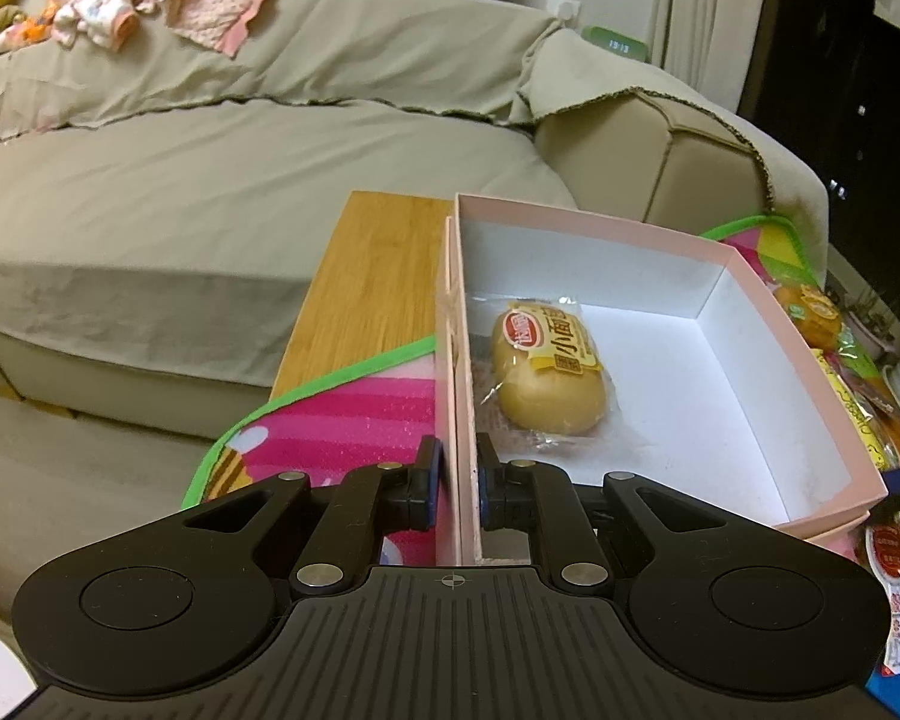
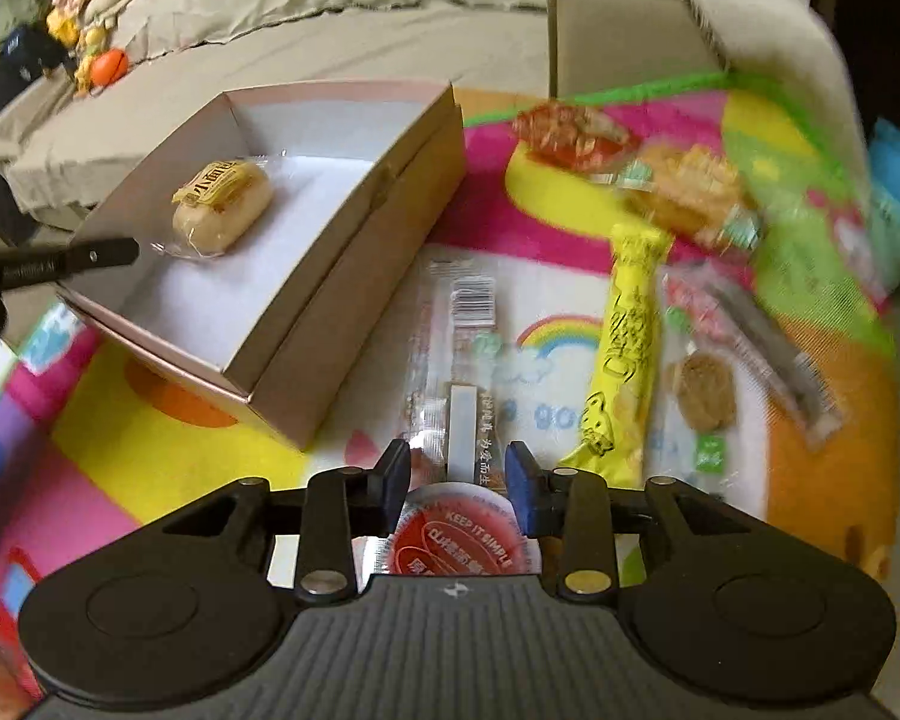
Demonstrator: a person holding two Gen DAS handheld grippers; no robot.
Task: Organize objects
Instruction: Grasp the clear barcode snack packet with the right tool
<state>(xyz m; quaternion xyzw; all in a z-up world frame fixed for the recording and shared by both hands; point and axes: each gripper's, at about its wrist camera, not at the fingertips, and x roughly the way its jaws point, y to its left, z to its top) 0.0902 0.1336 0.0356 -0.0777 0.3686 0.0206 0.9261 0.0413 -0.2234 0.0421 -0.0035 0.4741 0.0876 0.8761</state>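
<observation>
Bun [image 1: 549,372] lengthwise along box [image 1: 780,324]

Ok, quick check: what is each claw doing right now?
Left claw: shut on the near wall of the pink box.
Right claw: open, straddling the clear snack packet, not gripping it.

From my right gripper's camera, the snack packets [image 2: 690,192] on the far right smear into blur, their print unreadable. My gripper body hides the near end of the clear packet with the red seal [image 2: 459,531]. My left camera's edge cuts off another packet [image 1: 891,576].
</observation>
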